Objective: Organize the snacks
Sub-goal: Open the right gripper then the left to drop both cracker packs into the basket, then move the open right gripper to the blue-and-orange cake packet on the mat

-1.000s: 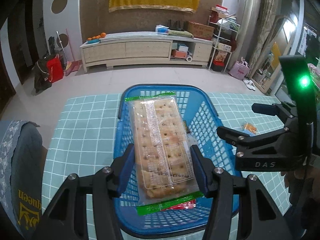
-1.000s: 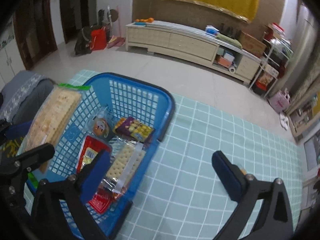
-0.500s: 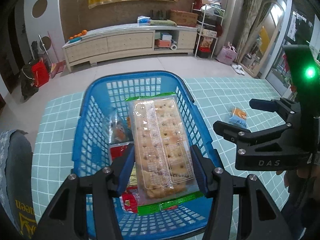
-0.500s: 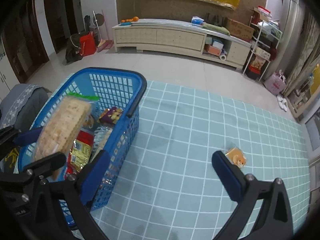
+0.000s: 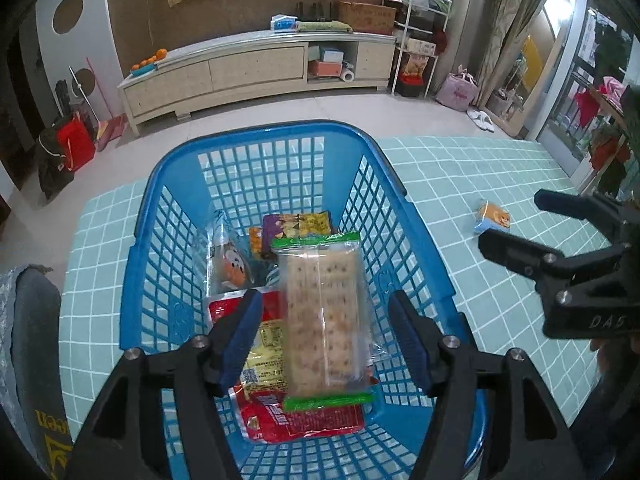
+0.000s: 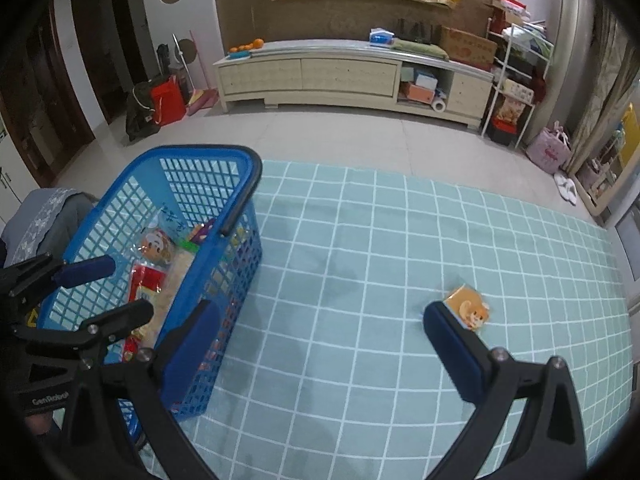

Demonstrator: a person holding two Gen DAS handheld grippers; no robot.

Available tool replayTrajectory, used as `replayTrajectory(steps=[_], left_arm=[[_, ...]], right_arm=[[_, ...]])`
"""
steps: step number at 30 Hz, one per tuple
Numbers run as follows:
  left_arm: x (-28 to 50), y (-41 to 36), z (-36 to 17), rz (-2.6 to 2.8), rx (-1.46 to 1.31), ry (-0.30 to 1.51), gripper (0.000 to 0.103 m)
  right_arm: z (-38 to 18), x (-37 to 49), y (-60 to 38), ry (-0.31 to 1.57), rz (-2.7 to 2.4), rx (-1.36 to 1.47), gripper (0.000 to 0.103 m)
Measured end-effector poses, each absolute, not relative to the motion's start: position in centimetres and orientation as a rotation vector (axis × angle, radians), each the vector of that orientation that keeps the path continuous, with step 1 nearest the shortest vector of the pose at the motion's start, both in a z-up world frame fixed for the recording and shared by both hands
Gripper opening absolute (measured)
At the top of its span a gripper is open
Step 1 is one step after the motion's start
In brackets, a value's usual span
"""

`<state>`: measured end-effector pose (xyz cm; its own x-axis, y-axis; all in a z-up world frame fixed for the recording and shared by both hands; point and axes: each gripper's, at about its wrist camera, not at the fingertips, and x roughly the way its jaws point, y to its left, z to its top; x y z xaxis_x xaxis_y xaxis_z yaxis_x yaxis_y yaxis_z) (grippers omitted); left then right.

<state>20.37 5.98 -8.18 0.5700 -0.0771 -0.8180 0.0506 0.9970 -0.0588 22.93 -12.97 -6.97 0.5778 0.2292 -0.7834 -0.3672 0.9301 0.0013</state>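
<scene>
Now the left gripper (image 5: 326, 334) stands over the blue plastic lattice basket (image 5: 162, 216) with its blue-padded jaws apart; they have just been opening. The clear-wrapped cracker pack with green sealed ends (image 5: 324, 316), clamped between those pads half a second ago, lies blurred between them, with a visible gap on each side, so neither pad presses on it. Whether it has come to rest or hangs mid-drop I cannot tell. It sits over a red snack packet (image 5: 304, 420); beyond it in the basket are a clear bag with an orange cartoon face (image 5: 232, 268) and a purple-and-yellow packet (image 5: 298, 226).

A second ago the pack was higher, above the basket rim, and hid most of the contents; now it is down inside the walls.

The right gripper (image 6: 316, 348) is spread wide, with nothing between its fingers, over the teal grid-patterned tablecloth (image 6: 360, 240) to the right of the basket. Just past its right fingertip lies a small orange snack packet with a cartoon animal (image 6: 470, 312); a second ago this packet was out of the right wrist view, which was then aimed at the basket. The basket now sits at that view's left edge.
</scene>
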Motion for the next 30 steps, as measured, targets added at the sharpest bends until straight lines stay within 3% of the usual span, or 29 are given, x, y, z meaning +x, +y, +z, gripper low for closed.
replayTrajectory(steps=[30], left_arm=[[15.5,0.3,-2.6,-0.088,-0.031,0.902,0.068]], right_arm=[[-2.6,17.5,-18.7,0.841,0.378,-0.167,0.103]])
